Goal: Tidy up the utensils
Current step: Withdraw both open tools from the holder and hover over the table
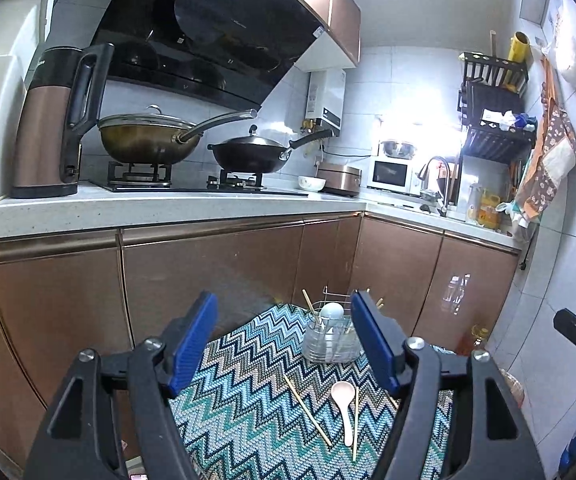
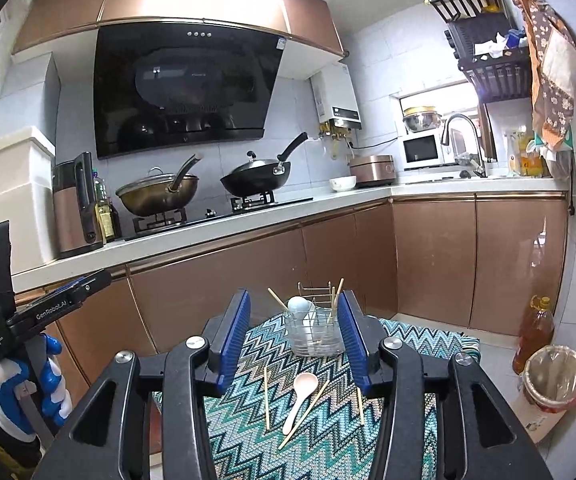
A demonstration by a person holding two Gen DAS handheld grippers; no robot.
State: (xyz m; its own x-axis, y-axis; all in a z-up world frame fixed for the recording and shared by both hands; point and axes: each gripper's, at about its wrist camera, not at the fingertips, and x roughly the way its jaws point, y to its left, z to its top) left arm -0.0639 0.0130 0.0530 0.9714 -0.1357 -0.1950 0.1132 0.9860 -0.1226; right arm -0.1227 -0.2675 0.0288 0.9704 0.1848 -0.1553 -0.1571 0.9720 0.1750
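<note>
The left claw (image 1: 284, 340) stands wide, with nothing between its blue pads (image 1: 194, 344). The right claw (image 2: 294, 336) stands at a narrower gap, also empty; its jaws are opening.

Both claws point roughly level over a zigzag-patterned mat (image 1: 248, 400) that covers the worktop.

Ahead of both claws, at the far edge of the mat, stands a clear utensil holder (image 2: 316, 336) with a wire frame. It contains a white spoon (image 2: 300, 306) and several chopsticks, upright or leaning. In the left wrist view the holder (image 1: 330, 344) appears just inside the right pad; in the right wrist view it appears between the two pads, farther out than their tips.

Nearer than the holder, below and between the pads, loose utensils lie flat on the mat:
- A pink spoon (image 2: 298, 400), bowl toward the holder, handle toward the claws.
- One chopstick (image 2: 266, 398) to the left of the pink spoon, apart from it.
- One chopstick (image 2: 306, 414) lying diagonally, touching or crossing the spoon handle.
- One chopstick (image 2: 360, 406) beside the right pad of the right claw.

No loose utensil touches either claw.

The left claw's body (image 2: 48, 312) appears at the left edge of the right wrist view.
</note>
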